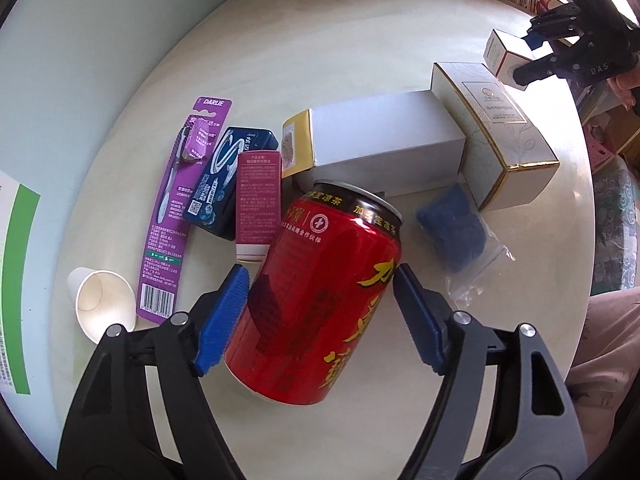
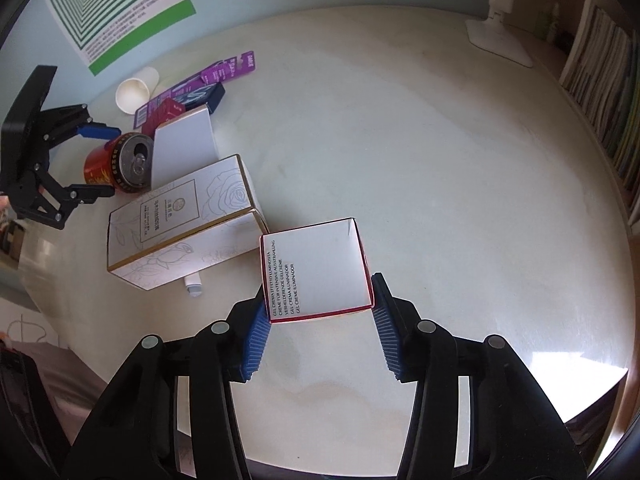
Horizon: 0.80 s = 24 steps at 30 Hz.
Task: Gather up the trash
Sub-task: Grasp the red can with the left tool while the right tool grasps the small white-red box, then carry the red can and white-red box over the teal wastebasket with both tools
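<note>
Between the blue ribbed pads of my left gripper sits the red aluminium drink can with gold lettering, tilted with its open top pointing away from me toward the plain white cardboard carton just behind it. I judge the can to be light, since the right wrist view shows its tab already pulled open, and its thin wall will dent under a hard squeeze; the glossy, curved side is also slippery, so the mid-body, where the pads already flank it, looks like the best place to hold. The jaws stand wide, spread to about the can's full width; the right pad seems to touch the wall, while on the left I cannot tell whether there is contact or a sliver of gap, nor whether the can is lifted or resting on the pale round table. My right gripper brackets the near end of a small white cardboard box with red edges and black printed text, which lies on the table just beside the long white carton printed with rose outlines and gold trim. That small box looks stiff but crushable and almost weightless, and its flat side faces suit the pads. The jaws here are also well spread; both pads sit against or right at the box's corners, though I cannot confirm a firm clamp.
</note>
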Each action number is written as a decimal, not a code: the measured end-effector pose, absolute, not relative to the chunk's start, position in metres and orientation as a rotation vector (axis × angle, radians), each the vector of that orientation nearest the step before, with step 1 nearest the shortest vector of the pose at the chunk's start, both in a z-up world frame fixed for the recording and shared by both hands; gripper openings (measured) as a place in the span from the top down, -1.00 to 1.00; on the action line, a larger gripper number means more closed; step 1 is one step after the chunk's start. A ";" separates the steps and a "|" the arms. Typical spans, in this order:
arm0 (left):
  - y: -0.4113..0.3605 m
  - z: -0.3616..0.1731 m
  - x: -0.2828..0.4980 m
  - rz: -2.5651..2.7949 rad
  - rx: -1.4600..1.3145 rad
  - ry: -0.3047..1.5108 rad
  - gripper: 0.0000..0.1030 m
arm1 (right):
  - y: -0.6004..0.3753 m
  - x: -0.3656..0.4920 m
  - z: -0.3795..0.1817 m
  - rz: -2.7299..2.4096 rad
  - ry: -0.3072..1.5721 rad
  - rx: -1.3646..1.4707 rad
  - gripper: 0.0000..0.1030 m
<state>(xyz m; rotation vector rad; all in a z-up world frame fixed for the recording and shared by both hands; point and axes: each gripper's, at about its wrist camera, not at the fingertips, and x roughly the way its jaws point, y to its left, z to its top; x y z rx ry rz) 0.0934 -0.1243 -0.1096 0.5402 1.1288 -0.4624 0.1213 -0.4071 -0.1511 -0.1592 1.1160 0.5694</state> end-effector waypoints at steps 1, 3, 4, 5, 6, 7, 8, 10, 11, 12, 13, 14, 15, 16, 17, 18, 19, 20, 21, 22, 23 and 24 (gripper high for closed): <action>-0.123 -0.106 0.092 -0.460 0.531 1.124 -0.36 | -0.410 0.120 -0.149 0.560 1.110 -0.147 0.06; -0.120 -0.100 0.089 -0.456 0.508 1.116 -0.33 | -0.415 0.115 -0.143 0.545 1.101 -0.132 0.06; -0.118 -0.097 0.088 -0.453 0.498 1.114 -0.32 | -0.414 0.114 -0.140 0.537 1.095 -0.130 0.06; -0.117 -0.095 0.088 -0.449 0.494 1.111 -0.31 | -0.415 0.112 -0.137 0.532 1.091 -0.129 0.06; -0.117 -0.094 0.087 -0.443 0.496 1.104 -0.30 | -0.416 0.109 -0.134 0.528 1.088 -0.127 0.06; -0.117 -0.093 0.085 -0.437 0.501 1.099 -0.28 | -0.416 0.107 -0.131 0.522 1.082 -0.128 0.06; -0.117 -0.093 0.085 -0.431 0.505 1.096 -0.26 | -0.416 0.105 -0.127 0.516 1.074 -0.129 0.06; -0.115 -0.094 0.085 -0.422 0.504 1.095 -0.21 | -0.415 0.099 -0.121 0.504 1.061 -0.127 0.06; -0.113 -0.096 0.088 -0.417 0.501 1.095 -0.20 | -0.414 0.097 -0.118 0.498 1.053 -0.124 0.06; -0.112 -0.095 0.087 -0.416 0.496 1.092 -0.20 | -0.414 0.094 -0.115 0.495 1.047 -0.120 0.06; -0.110 -0.094 0.086 -0.414 0.489 1.088 -0.20 | -0.413 0.091 -0.112 0.492 1.041 -0.114 0.06; -0.108 -0.093 0.084 -0.415 0.482 1.085 -0.19 | -0.413 0.087 -0.110 0.485 1.035 -0.114 0.06; -0.106 -0.091 0.081 -0.416 0.476 1.080 -0.19 | -0.413 0.083 -0.107 0.477 1.029 -0.114 0.06; -0.104 -0.090 0.080 -0.414 0.473 1.073 -0.19 | -0.413 0.079 -0.105 0.472 1.025 -0.110 0.06; -0.102 -0.090 0.081 -0.414 0.472 1.069 -0.18 | -0.414 0.075 -0.103 0.465 1.022 -0.106 0.06; -0.100 -0.088 0.079 -0.411 0.471 1.065 -0.18 | -0.414 0.071 -0.100 0.456 1.017 -0.101 0.06; -0.098 -0.086 0.078 -0.411 0.470 1.061 -0.18 | -0.414 0.067 -0.098 0.450 1.013 -0.096 0.06; -0.096 -0.084 0.076 -0.406 0.470 1.053 -0.17 | -0.415 0.064 -0.096 0.444 1.009 -0.089 0.06; -0.095 -0.081 0.075 -0.405 0.466 1.044 -0.17 | -0.415 0.061 -0.094 0.436 1.003 -0.081 0.06; -0.092 -0.078 0.073 -0.409 0.458 1.033 -0.17 | -0.415 0.058 -0.092 0.430 0.998 -0.074 0.06; -0.090 -0.074 0.073 -0.412 0.447 1.023 -0.17 | -0.416 0.054 -0.089 0.423 0.993 -0.068 0.06; -0.088 -0.070 0.071 -0.416 0.436 1.015 -0.17 | -0.416 0.051 -0.087 0.415 0.986 -0.063 0.06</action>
